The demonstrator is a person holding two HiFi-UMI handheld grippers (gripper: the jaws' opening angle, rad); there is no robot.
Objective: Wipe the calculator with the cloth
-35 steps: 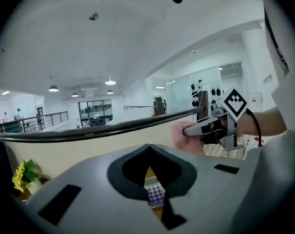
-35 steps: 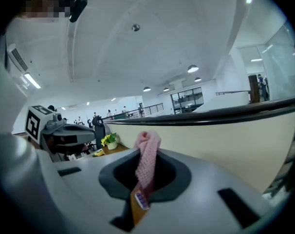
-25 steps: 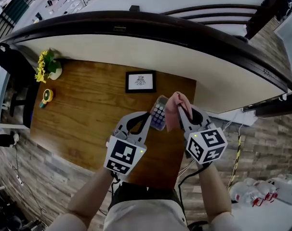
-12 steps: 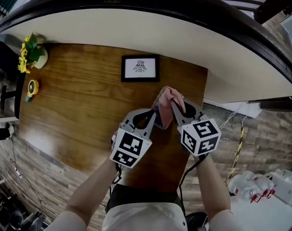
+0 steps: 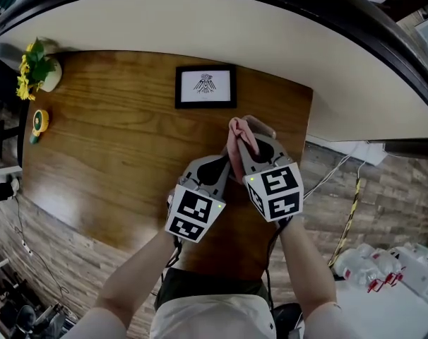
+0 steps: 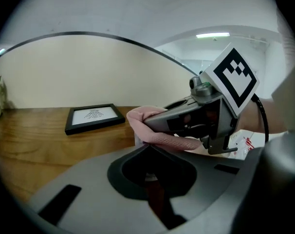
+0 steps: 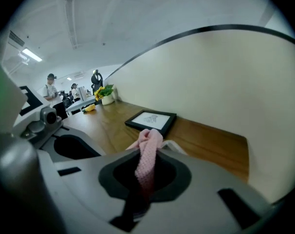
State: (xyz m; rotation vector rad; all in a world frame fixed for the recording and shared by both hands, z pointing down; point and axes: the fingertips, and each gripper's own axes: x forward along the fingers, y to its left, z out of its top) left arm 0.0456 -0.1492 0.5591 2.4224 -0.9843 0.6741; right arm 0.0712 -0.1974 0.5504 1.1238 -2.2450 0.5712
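Right claw (image 5: 241,147) is gripping the pink cloth (image 5: 236,131) and pressing it onto the calculator (image 7: 173,146), mostly hidden, which the left claw (image 5: 224,167) is apparently clamping near the right edge of the tabletop (image 5: 115,140). Wiping is looking under way, not finished; more passes probably remaining.

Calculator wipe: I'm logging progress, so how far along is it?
Picked up: left gripper holds the calculator, right gripper grips the cloth. In hand: cloth pressed to the calculator over the table. Left: more wiping perhaps; its cleanliness isn't visible.
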